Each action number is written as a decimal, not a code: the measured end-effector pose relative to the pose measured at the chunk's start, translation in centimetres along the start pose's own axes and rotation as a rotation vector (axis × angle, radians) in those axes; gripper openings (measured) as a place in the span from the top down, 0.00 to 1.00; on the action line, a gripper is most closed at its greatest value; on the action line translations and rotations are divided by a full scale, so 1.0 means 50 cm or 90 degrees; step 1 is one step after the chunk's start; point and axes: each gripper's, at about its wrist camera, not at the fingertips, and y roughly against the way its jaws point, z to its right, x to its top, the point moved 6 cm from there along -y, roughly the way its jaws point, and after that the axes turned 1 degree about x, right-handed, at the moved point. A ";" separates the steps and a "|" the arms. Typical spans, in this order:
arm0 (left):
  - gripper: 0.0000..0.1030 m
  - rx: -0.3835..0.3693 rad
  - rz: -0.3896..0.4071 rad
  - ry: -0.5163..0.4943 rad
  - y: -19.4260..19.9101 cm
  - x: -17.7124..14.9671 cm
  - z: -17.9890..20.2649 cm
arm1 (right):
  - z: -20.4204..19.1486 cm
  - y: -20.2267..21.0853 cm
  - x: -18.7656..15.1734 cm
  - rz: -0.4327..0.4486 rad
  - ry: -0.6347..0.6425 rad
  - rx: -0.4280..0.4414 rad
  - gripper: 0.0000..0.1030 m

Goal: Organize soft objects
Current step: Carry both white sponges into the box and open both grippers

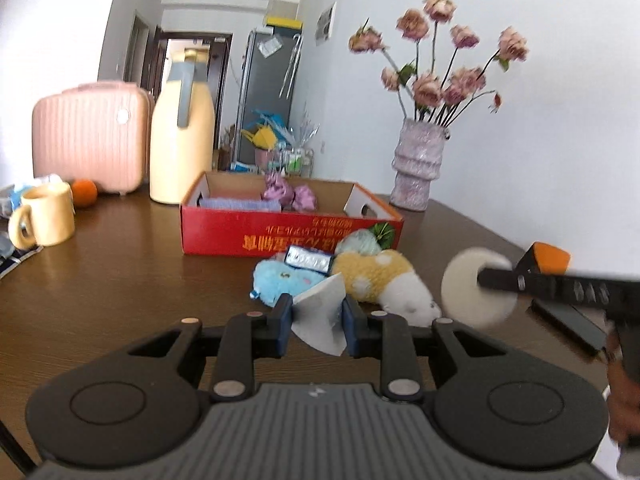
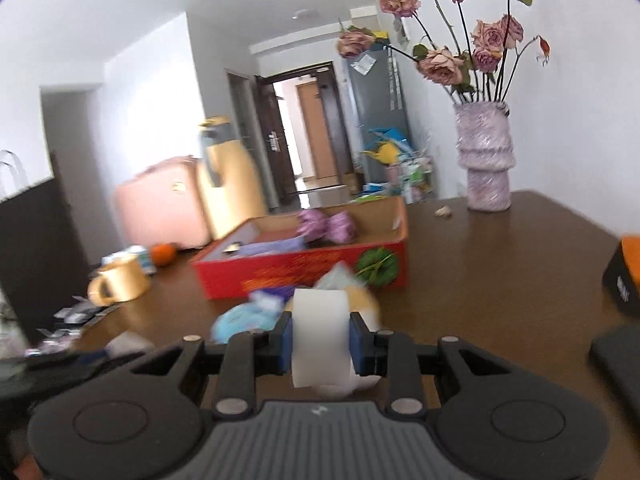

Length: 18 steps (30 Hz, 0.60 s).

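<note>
One red cardboard box (image 1: 280, 236) is standing on the brown table (image 1: 120, 280) and serving as the landmark here. Inside it, two purple crinkled soft items (image 1: 290, 194) are lying toward the back, with one lavender cloth (image 1: 240, 204) lying flat in front of them. Just in front of the box, three plush items are clustering together: one blue plush (image 1: 280, 282), one yellow spotted plush with a white end (image 1: 380, 278), and one pale green item (image 1: 360, 242) touching the box's front wall. One small silver-labelled packet (image 1: 308, 259) is resting on top of the blue plush. The left gripper (image 1: 316, 316) is hovering low in front of the box, pointing toward it, with its fingers closing on one white folded sheet (image 1: 320, 312) that is sitting between the blue pads. The right gripper (image 2: 322, 342) is reaching in from the right of the box, held roughly level above the table, and is clamping one cream round pad (image 1: 468, 292); in the right wrist view the pad is appearing edge-on between the pads. Left of the box, one yellow mug (image 1: 46, 218), one orange fruit (image 1: 84, 193), one cream thermos jug (image 1: 182, 132) and one pink case (image 1: 90, 136) are standing. Right of the box, one purple vase (image 1: 418, 164) is holding dried roses.
</note>
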 end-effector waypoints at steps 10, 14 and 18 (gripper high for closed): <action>0.74 -0.013 0.025 -0.011 0.057 0.009 0.026 | -0.039 0.097 -0.037 0.006 0.004 0.012 0.73; 0.74 -0.011 0.025 -0.012 0.040 0.020 0.018 | -0.033 0.094 -0.037 0.008 -0.002 0.009 0.73; 0.74 -0.041 0.037 -0.017 -0.016 0.079 0.009 | -0.021 0.060 -0.016 0.005 -0.005 0.013 0.73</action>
